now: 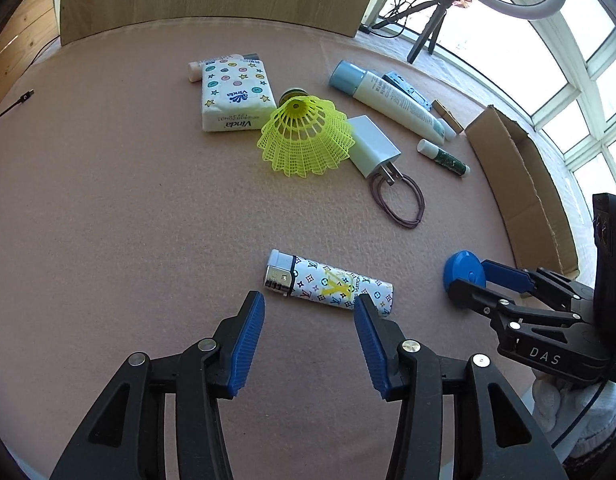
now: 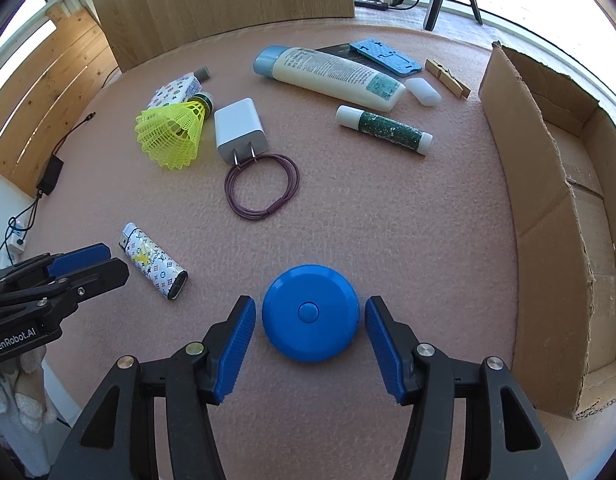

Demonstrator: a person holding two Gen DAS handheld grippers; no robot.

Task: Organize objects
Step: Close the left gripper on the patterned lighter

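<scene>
A: Lighter point(image 1: 328, 286) first. It lies on its side low in the middle of the left wrist view, just past the left gripper point(image 1: 309, 304), whose blue fingers point(image 1: 248, 344) stand fairly wide with nothing between them.

B: And the blue disc point(image 2: 310, 312)?

A: Lower middle of the right wrist view, flat on the pink mat point(image 2: 388, 216), sitting between the fingers of the right gripper point(image 2: 310, 317). Those fingers stand apart too, a small gap on each side, so nothing is held.

B: How would they handle?

A: Both look light and rigid. The lighter's printed wrap seems glossy, so likely slippery; I'd pinch it across its narrow body near the middle, away from the metal head. The disc is smooth plastic with a rounded rim, so it may squirt out; squeeze straight across its widest part and keep off the centre button.

B: Where would they go?

A: Probably the cardboard box point(image 2: 548, 216) along the right edge of the frame. It looks open, with thin, soft walls.
</scene>
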